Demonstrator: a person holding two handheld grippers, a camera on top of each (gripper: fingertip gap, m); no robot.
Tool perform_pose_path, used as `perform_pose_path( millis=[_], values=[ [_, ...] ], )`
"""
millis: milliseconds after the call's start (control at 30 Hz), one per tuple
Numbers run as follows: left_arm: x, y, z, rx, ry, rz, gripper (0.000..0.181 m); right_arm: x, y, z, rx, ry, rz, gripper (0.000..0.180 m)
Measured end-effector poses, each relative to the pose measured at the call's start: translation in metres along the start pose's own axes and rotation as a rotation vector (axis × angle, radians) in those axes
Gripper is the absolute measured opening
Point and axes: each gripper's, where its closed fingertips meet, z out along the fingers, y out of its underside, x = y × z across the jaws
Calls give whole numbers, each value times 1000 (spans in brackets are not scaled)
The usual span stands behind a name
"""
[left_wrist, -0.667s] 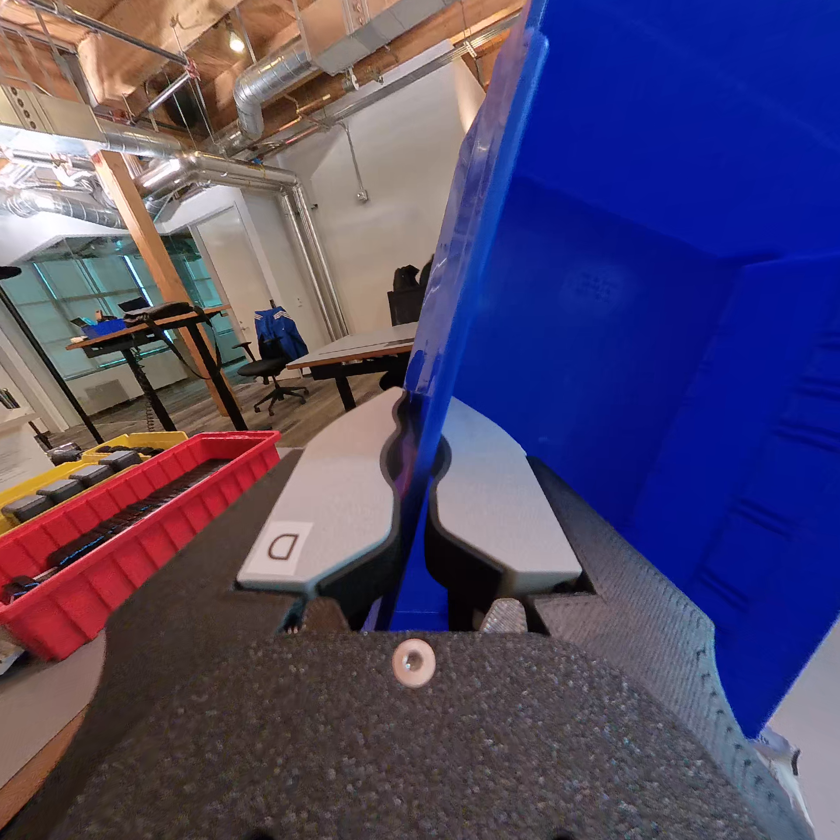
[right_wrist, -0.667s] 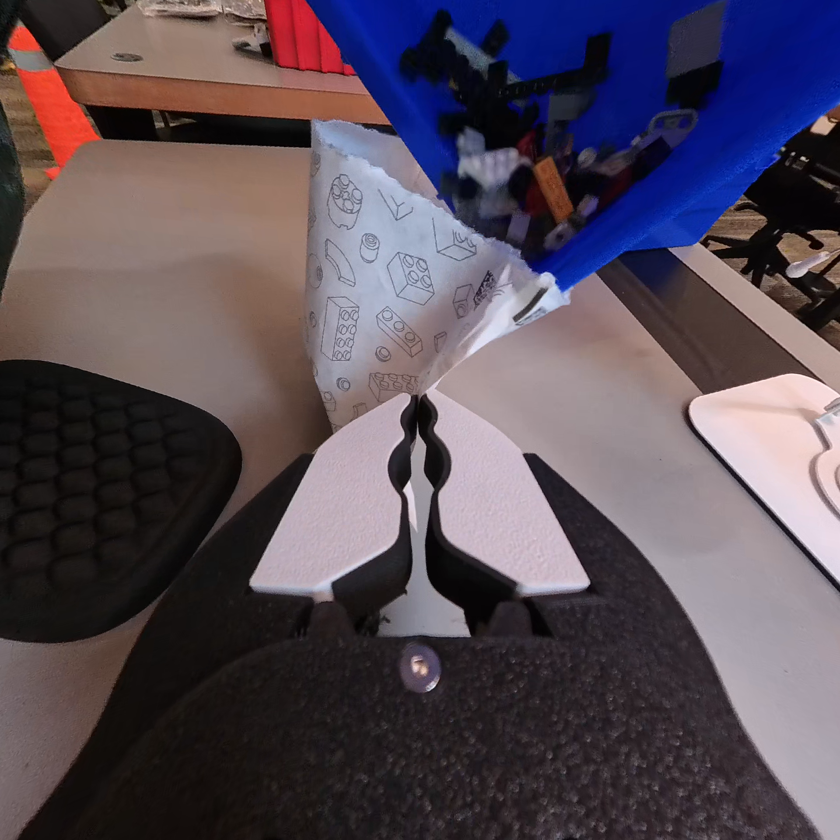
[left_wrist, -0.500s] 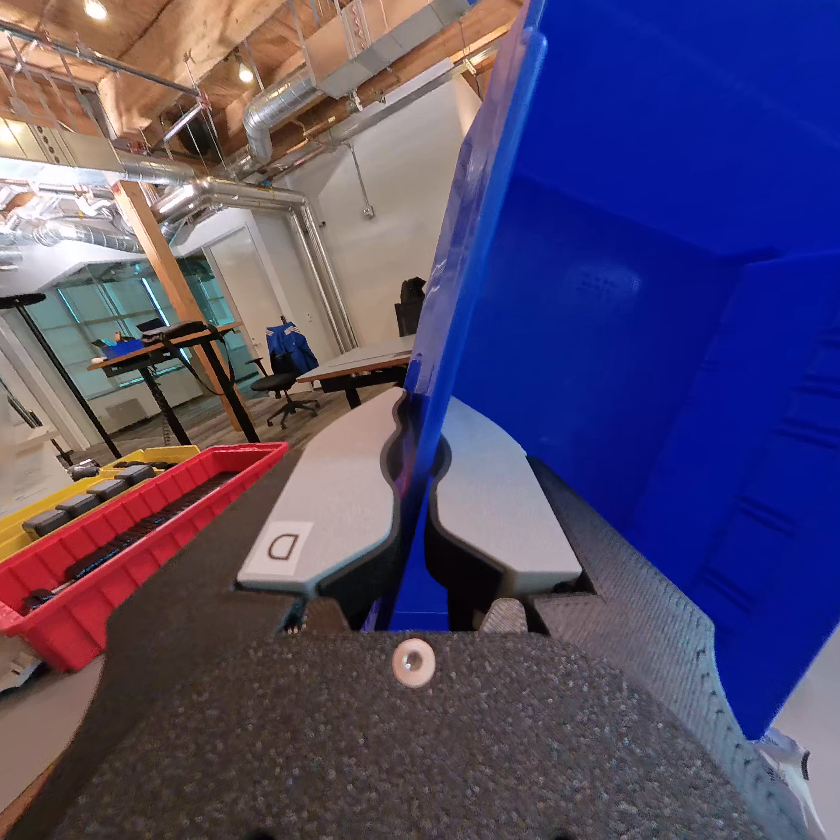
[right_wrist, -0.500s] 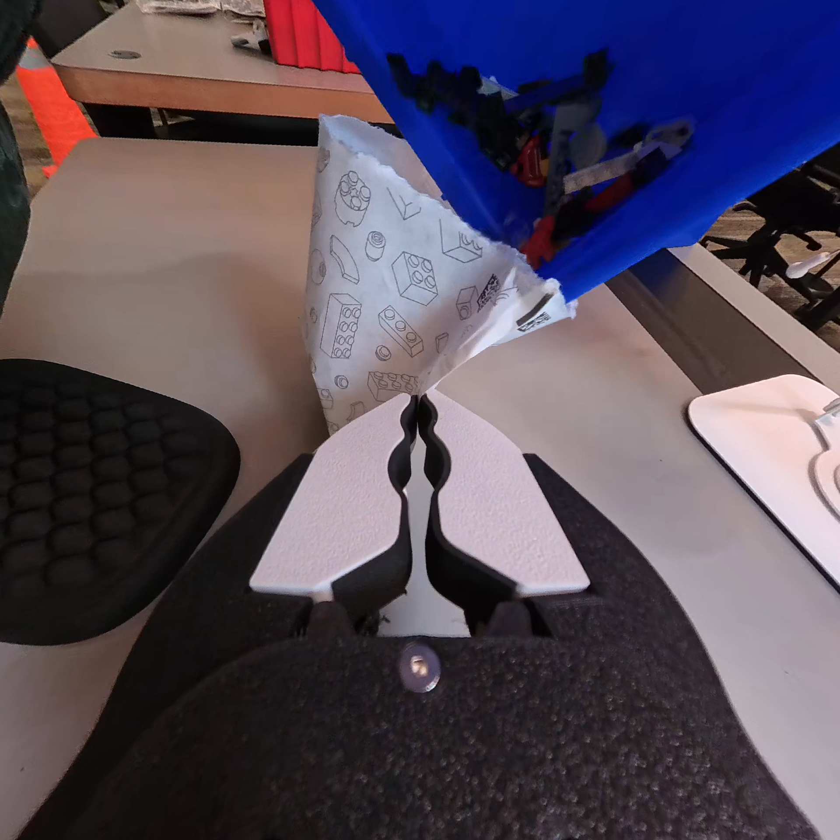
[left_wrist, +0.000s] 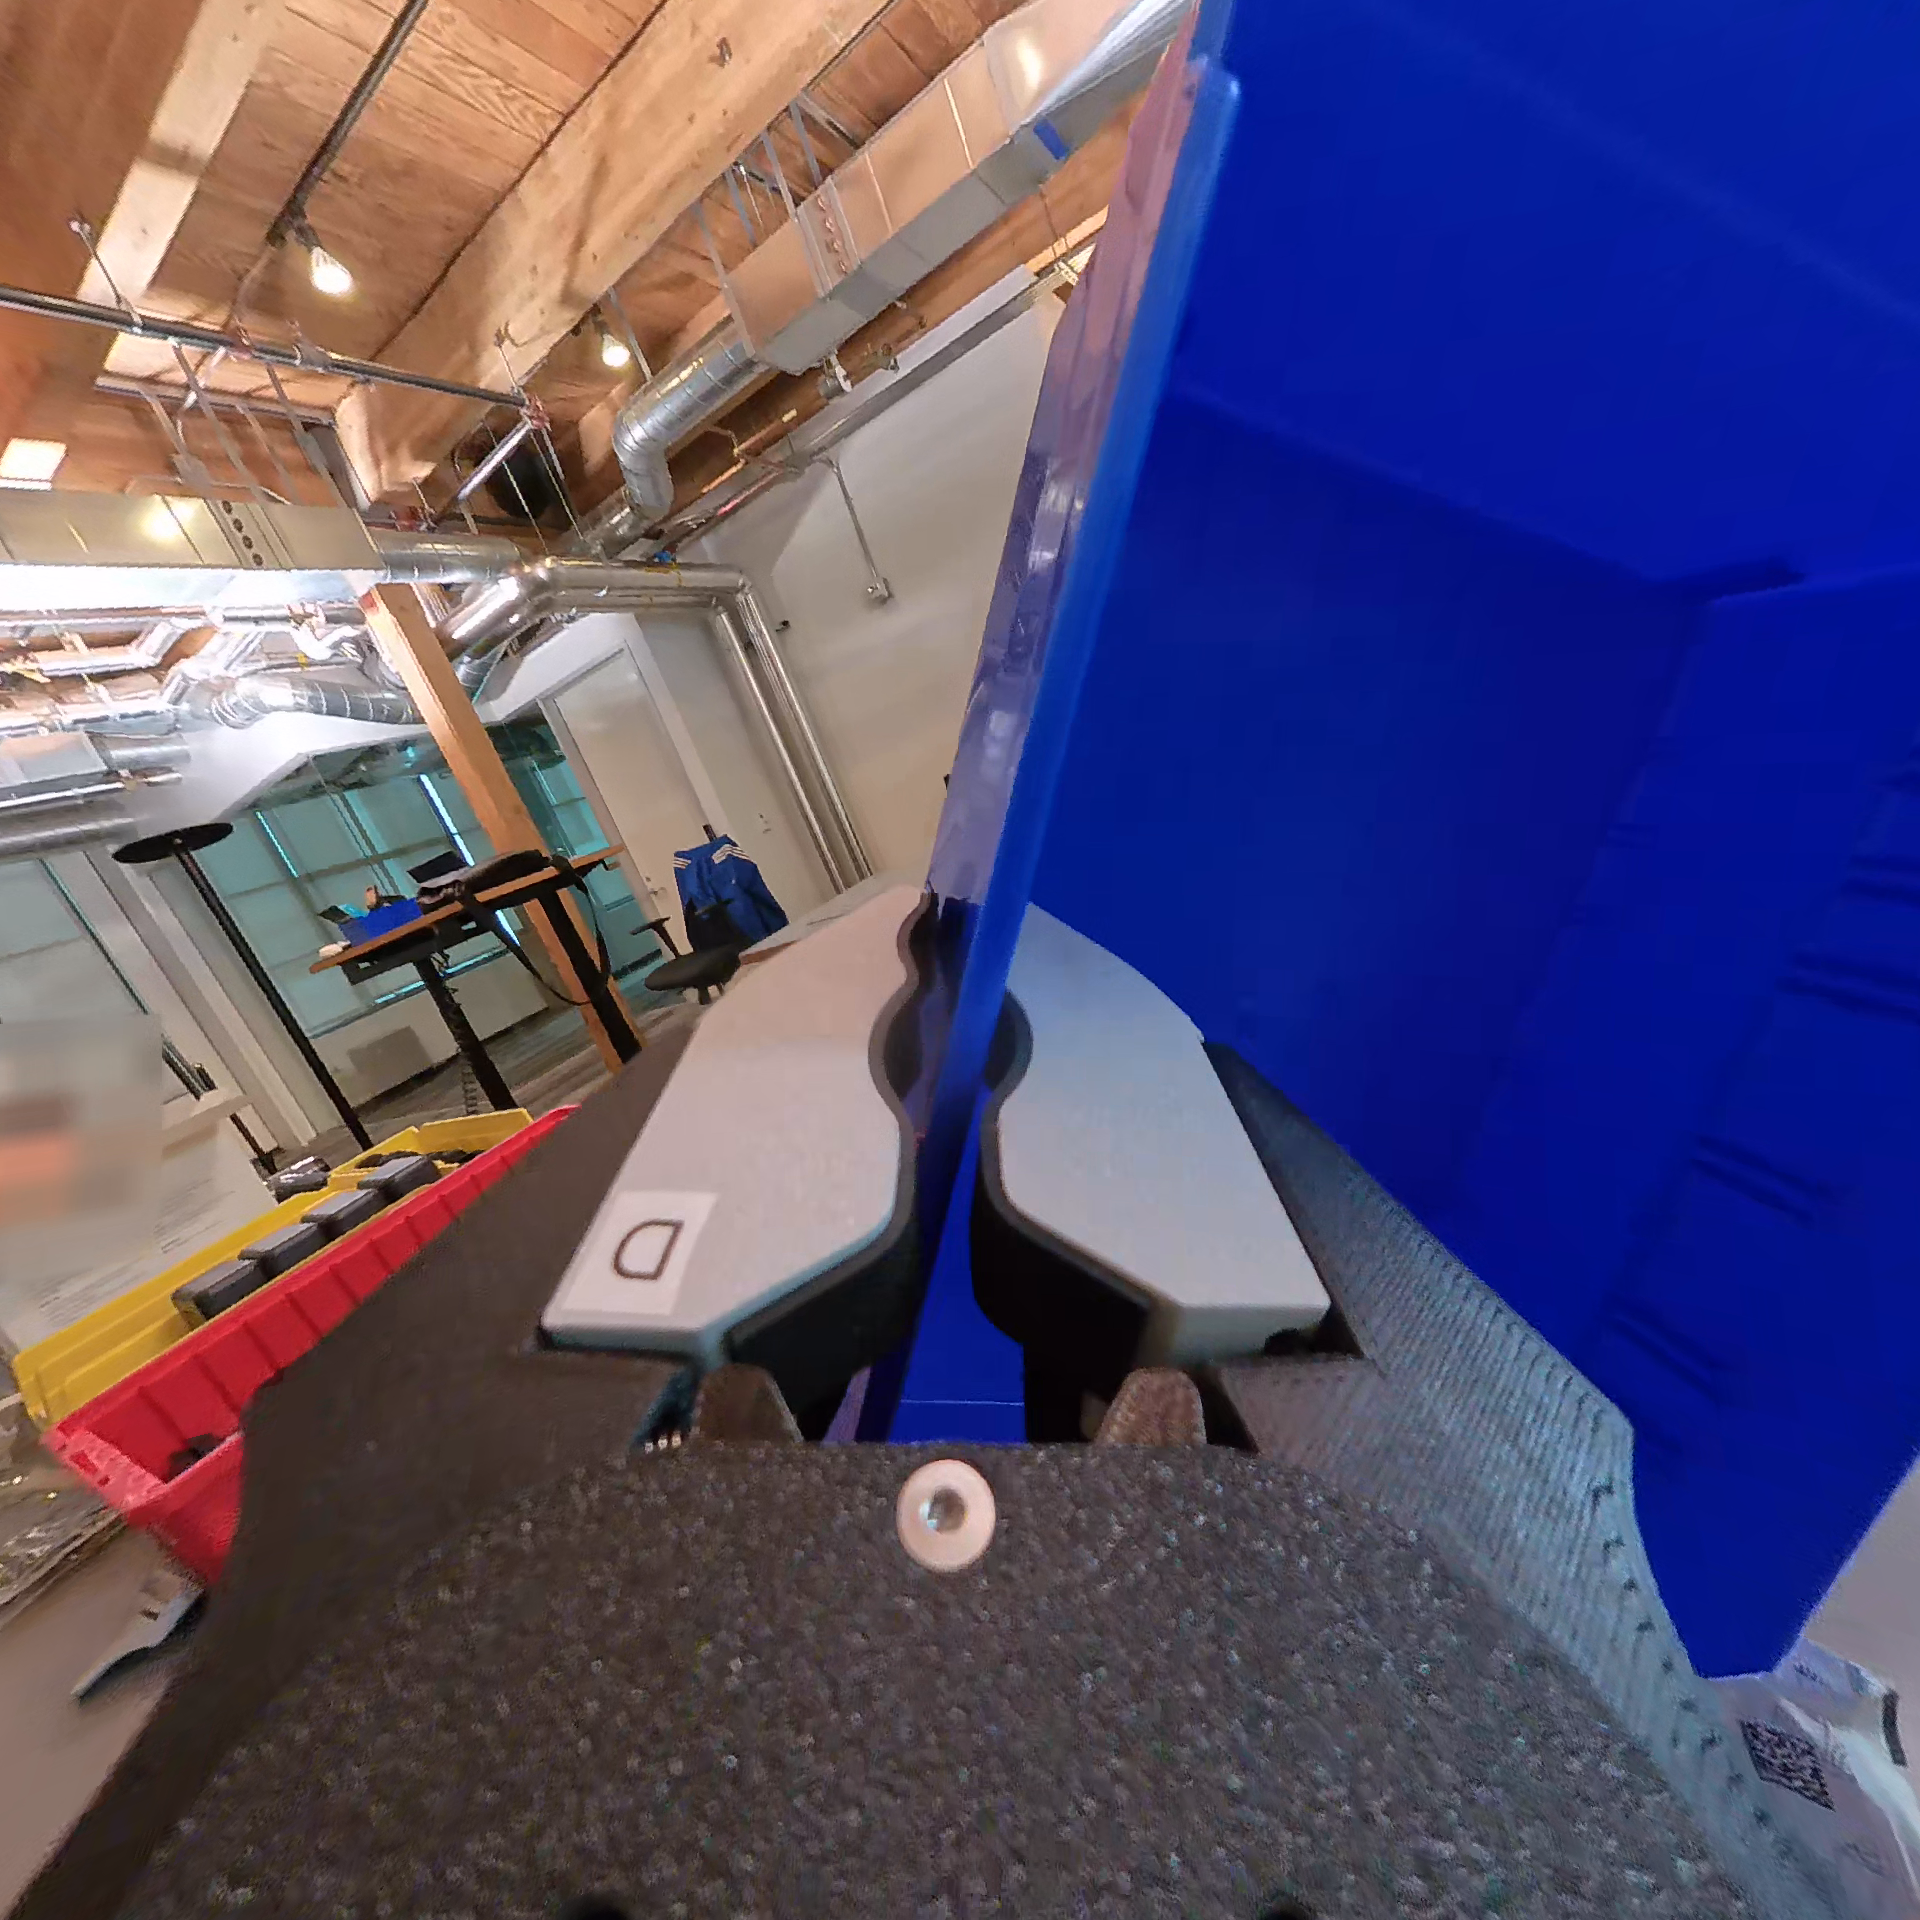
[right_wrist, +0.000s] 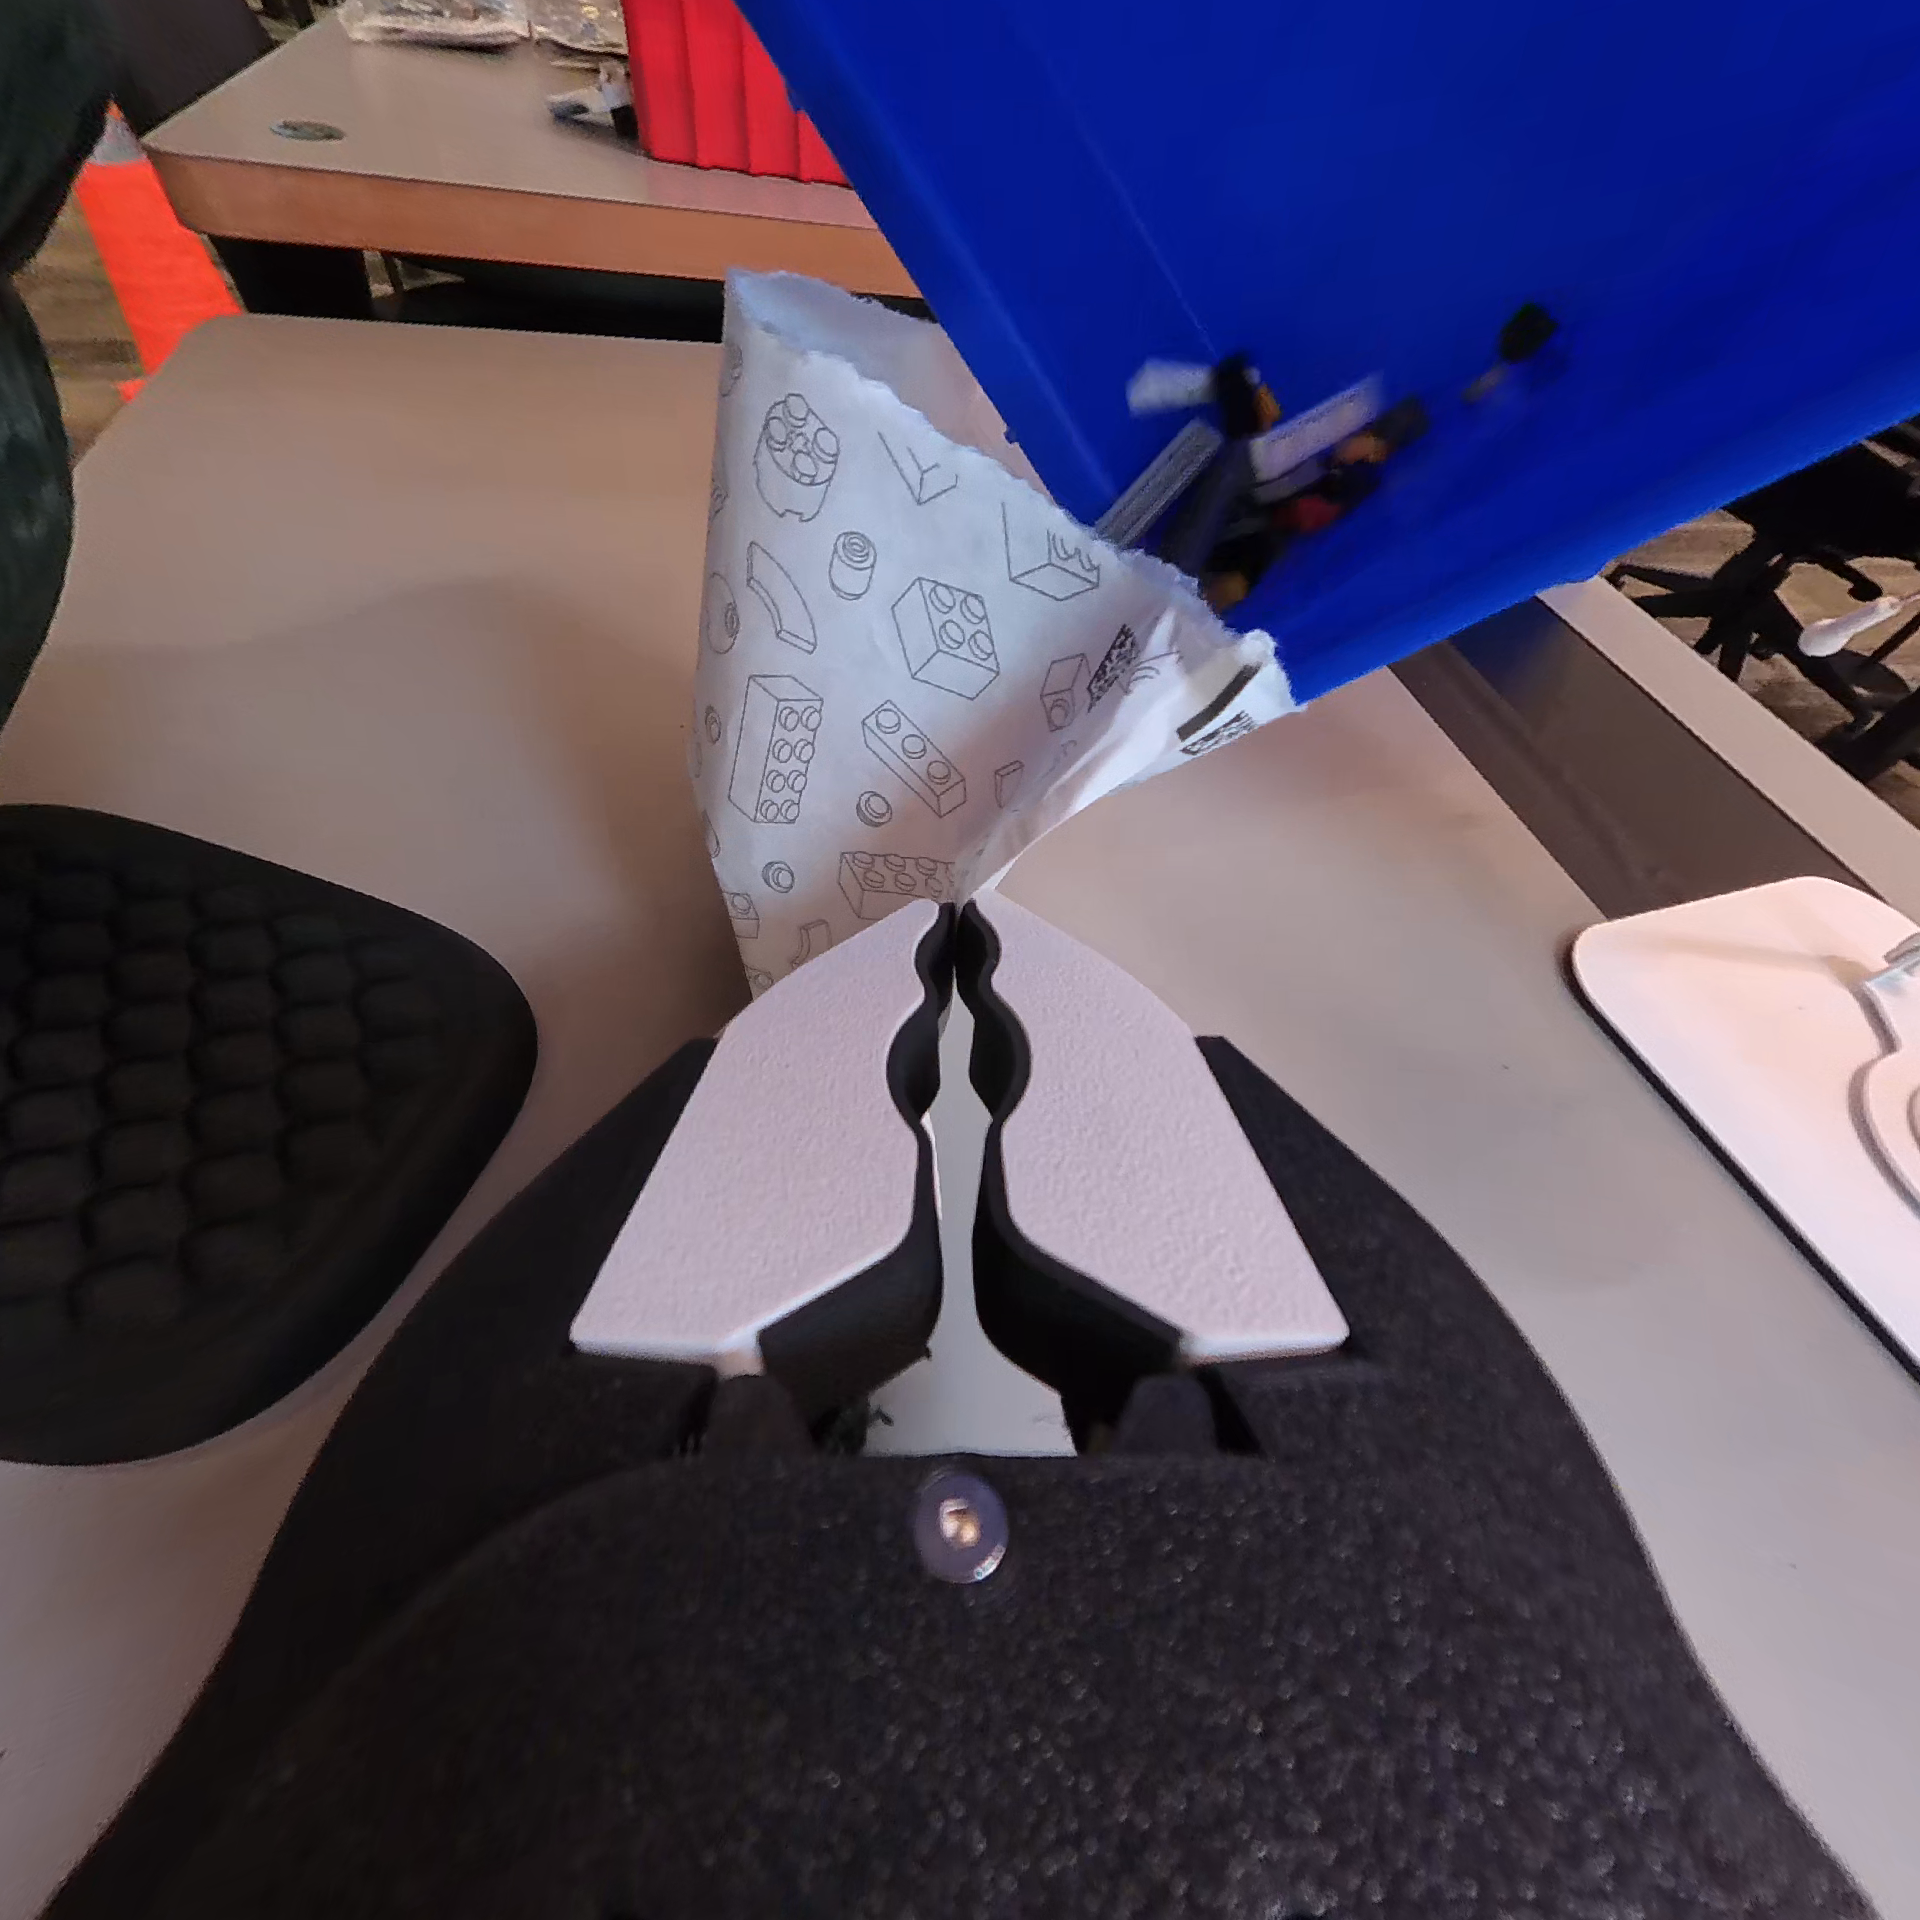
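My left gripper (left_wrist: 961, 935) is shut on the side wall of a blue plastic bin (left_wrist: 1455, 831) and holds it tilted steeply in the air. In the right wrist view the same bin (right_wrist: 1351, 229) hangs over a white paper bag (right_wrist: 883, 644) printed with brick outlines. Small toy bricks and parts (right_wrist: 1278, 457) slide in the bin's low corner at the bag's open mouth. My right gripper (right_wrist: 954, 920) is shut on the bag's lower edge and holds it upright over the grey table (right_wrist: 364, 540).
A black padded cushion (right_wrist: 208, 1122) lies on the table at left. A white flat plate (right_wrist: 1766, 1091) lies at right. A red tray (left_wrist: 260, 1351) and a yellow tray (left_wrist: 125, 1309) with dark parts stand left of the bin. Another desk (right_wrist: 468, 177) stands behind. The white flat plate (right_wrist: 1766, 1091) is about 25 cm from my right fingertips and 45 cm from my left.
The bin has tipped further. The pile of small bricks has slid down toward the bin's low corner and shrunk, with pieces blurred in motion at the bag's mouth. Both grips are unchanged.
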Motion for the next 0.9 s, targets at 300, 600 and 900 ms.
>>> perform_pose_path(
  millis=[300, 600, 900],
  values=[
    [2, -6, -8, 77, -33, 28, 4, 0, 1, 1, -4, 4, 16, 0],
    [6, -7, -10, 92, -37, 54, 4, -1, 1, 1, -5, -2, 25, 0],
    [11, -5, -8, 106, -44, 88, 4, -1, 1, 1, -2, -5, 28, 0]
  ],
)
